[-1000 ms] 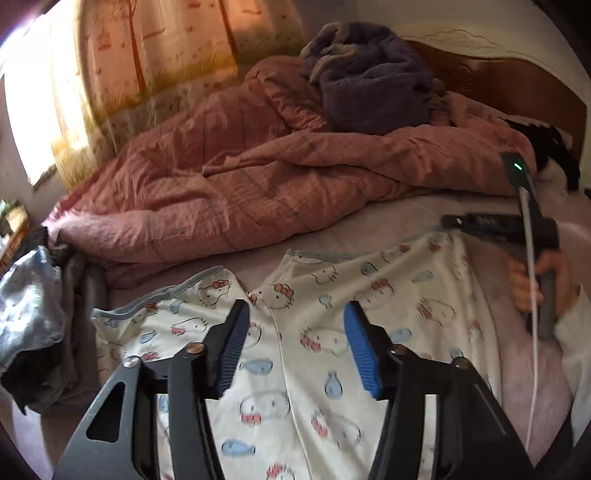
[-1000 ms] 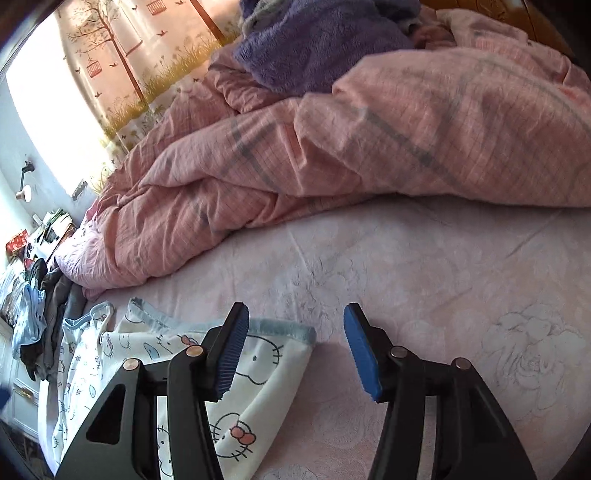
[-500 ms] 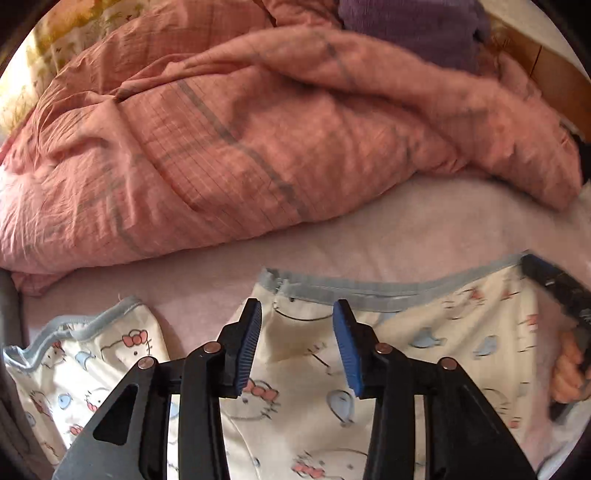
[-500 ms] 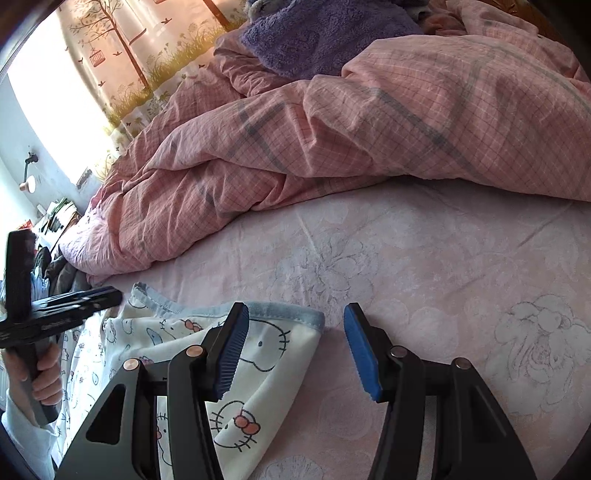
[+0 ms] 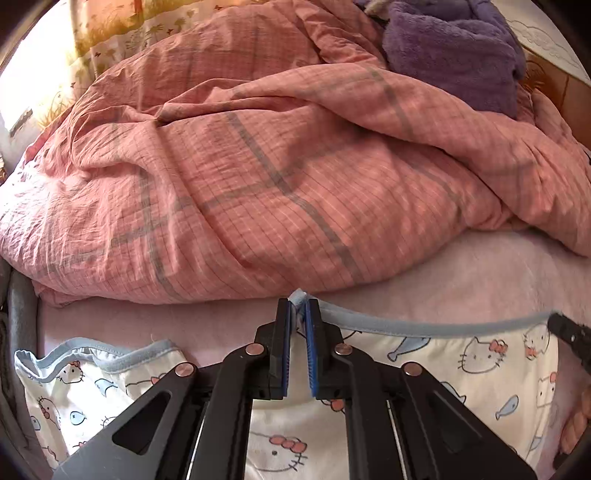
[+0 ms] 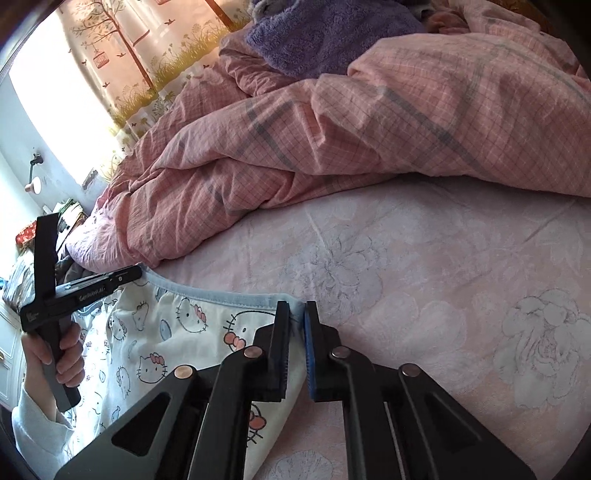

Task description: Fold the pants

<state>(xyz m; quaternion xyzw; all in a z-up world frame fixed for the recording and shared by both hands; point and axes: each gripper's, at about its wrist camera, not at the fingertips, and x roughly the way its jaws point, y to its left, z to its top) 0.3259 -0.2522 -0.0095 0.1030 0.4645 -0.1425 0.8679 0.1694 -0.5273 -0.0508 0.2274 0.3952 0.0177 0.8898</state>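
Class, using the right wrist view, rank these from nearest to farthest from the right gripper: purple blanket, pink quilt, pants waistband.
1. Pants waistband: pinched in the right gripper.
2. Pink quilt: heaped beyond, mid-bed.
3. Purple blanket: atop the quilt, far end.

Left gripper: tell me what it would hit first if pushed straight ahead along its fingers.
The left gripper, shut on the blue-trimmed cartoon-cat print pants, faces a short strip of pale pink bedsheet, then probably the rumpled pink checked quilt; depth is uncertain.
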